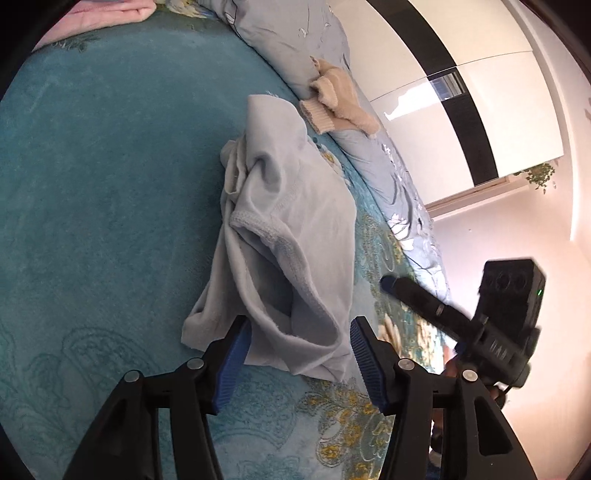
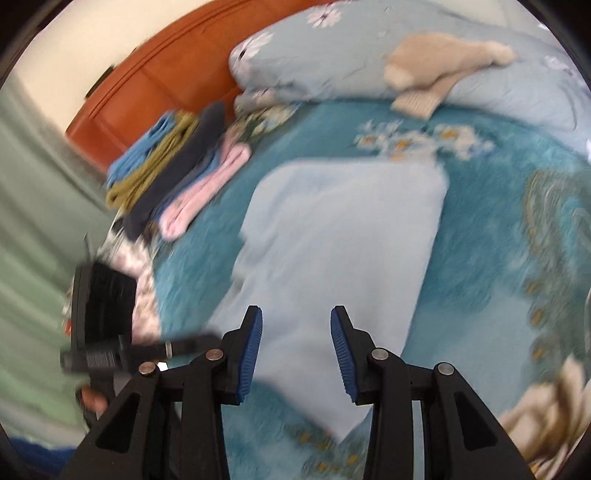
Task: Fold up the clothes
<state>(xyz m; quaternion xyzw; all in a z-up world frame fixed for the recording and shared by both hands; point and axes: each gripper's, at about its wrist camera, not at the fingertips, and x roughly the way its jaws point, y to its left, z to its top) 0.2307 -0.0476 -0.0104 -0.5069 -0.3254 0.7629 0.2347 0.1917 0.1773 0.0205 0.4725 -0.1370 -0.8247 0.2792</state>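
Observation:
A pale blue garment (image 1: pixel 284 240) lies partly folded and rumpled on the teal bedspread (image 1: pixel 103 192). My left gripper (image 1: pixel 299 332) is open and empty, its blue pads on either side of the garment's near edge. In the right wrist view the same garment (image 2: pixel 332 251) looks like a flat folded rectangle, blurred by motion. My right gripper (image 2: pixel 297 325) is open and empty just above its near end. The right gripper also shows in the left wrist view (image 1: pixel 388 282), beside the garment's right side.
A beige knit garment (image 1: pixel 332 103) (image 2: pixel 436 74) lies on the floral pillows (image 2: pixel 332 62) at the back. A stack of folded clothes (image 2: pixel 173 166) sits by the orange headboard (image 2: pixel 155 70). A pink cloth (image 1: pixel 110 14) lies at the far left. A white wardrobe (image 1: pixel 480 92) stands beyond the bed.

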